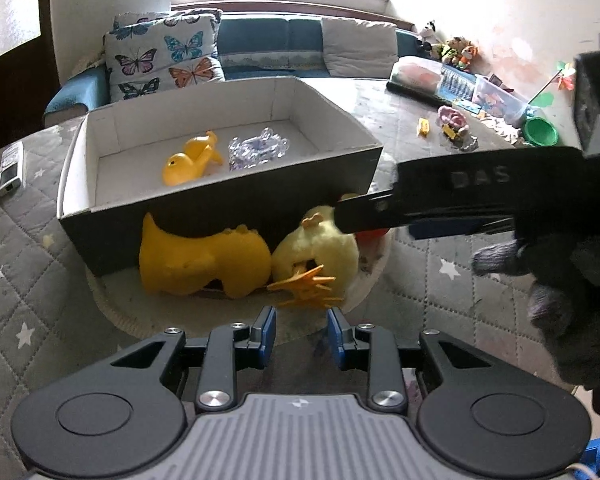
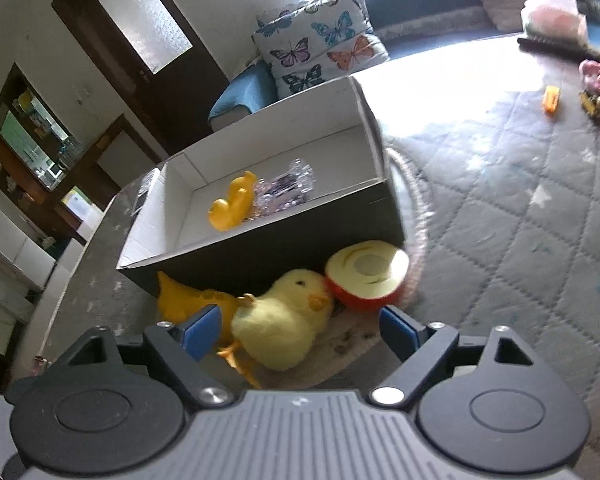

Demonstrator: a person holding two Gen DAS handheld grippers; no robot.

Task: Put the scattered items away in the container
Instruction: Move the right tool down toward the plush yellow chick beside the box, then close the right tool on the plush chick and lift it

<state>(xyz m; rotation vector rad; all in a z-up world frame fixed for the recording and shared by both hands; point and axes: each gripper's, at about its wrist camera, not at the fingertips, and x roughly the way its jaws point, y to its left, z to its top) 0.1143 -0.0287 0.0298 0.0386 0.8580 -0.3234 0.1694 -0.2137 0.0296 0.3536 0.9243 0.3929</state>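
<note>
Straddling a plush chick (image 2: 284, 332) near the cardboard box (image 2: 260, 252), the right gripper (image 2: 300, 330) has released jaws; the left gripper (image 1: 302, 330) hangs released, empty.

Plush chick (image 2: 284, 328) lies before the box (image 2: 260, 256), beside the apple half (image 2: 366, 276).

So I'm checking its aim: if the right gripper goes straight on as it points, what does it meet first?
Most likely the plush chick, lying between the open jaws of the right gripper; depth is hard to judge.
</note>
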